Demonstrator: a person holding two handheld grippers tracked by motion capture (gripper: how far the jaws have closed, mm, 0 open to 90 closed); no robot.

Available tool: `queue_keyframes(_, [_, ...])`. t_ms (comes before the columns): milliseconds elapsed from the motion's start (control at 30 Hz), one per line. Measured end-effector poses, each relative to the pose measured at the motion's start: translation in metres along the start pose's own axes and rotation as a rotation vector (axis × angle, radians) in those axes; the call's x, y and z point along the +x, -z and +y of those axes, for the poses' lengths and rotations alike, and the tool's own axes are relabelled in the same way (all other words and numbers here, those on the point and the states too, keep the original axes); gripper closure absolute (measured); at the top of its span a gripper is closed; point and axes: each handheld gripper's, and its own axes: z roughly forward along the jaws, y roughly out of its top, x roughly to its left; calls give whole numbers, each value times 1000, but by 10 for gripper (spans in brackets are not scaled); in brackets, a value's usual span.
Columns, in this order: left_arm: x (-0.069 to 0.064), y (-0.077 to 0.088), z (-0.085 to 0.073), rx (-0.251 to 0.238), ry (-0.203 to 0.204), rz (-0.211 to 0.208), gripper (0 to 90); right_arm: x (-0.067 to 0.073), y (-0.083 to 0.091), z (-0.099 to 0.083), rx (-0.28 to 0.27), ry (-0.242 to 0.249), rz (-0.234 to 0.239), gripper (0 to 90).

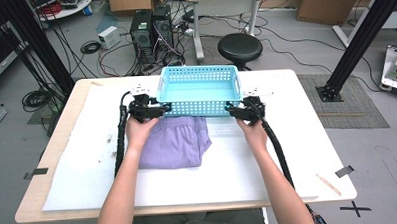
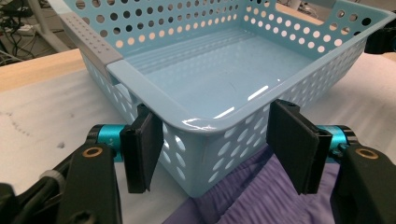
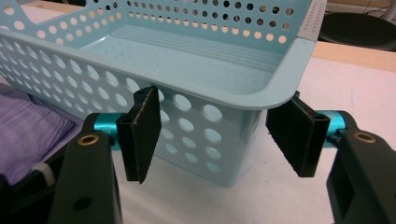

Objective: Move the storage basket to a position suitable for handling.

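Both jaws stood wide, gripping nothing, left gripper and right gripper straddling the near corners of the empty blue basket mid-surface beside the purple cloth; I'd have pinched both corners evenly to keep it level.

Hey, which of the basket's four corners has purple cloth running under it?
The near corner by the left claw: the basket overlaps the purple cloth there. The right claw's near corner rests on bare white mat, and both far corners are clear of cloth.
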Motion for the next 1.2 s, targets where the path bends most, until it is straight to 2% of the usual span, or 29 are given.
queue_keyframes(67, [1, -2, -1, 8, -10, 34, 366, 2, -7, -1, -3, 0, 1, 366])
queue_keyframes(267, [3, -4, -5, 27, -8, 31, 364, 3, -13, -3, 13, 16, -9, 363])
queue_keyframes(300, [2, -4, -6, 29, -14, 33, 353, 2, -15, -5, 25, 10, -14, 326])
queue_keyframes(433, [-1, -2, -8, 54, -63, 70, 348, -1, -13, -5, 44, 9, -22, 288])
queue_keyframes(533, [1, 1, -11, 71, -60, 84, 288, -3, -6, -5, 58, 28, -23, 260])
queue_keyframes(667, [4, 12, -17, 41, -42, 70, 282, -1, 1, -7, 46, 39, -22, 259])
queue_keyframes(733, [6, 17, -17, 54, -35, 66, 272, 0, 7, -7, 31, 53, -19, 255])
queue_keyframes(900, [8, 33, -15, 83, -52, 63, 260, 3, 23, -8, -3, 81, -11, 252])
queue_keyframes(1000, [4, 47, -19, 20, -76, 90, 260, 6, 34, -9, -29, 87, 1, 252])
queue_keyframes(1033, [3, 52, -21, 2, -83, 92, 262, 7, 42, -11, -54, 93, 8, 252])
queue_keyframes(1133, [0, 62, -21, 16, -73, 64, 262, 10, 51, -14, -70, 106, 24, 256])
queue_keyframes(1200, [-6, 71, -24, -16, -88, 78, 262, 11, 54, -16, -72, 111, 25, 256])
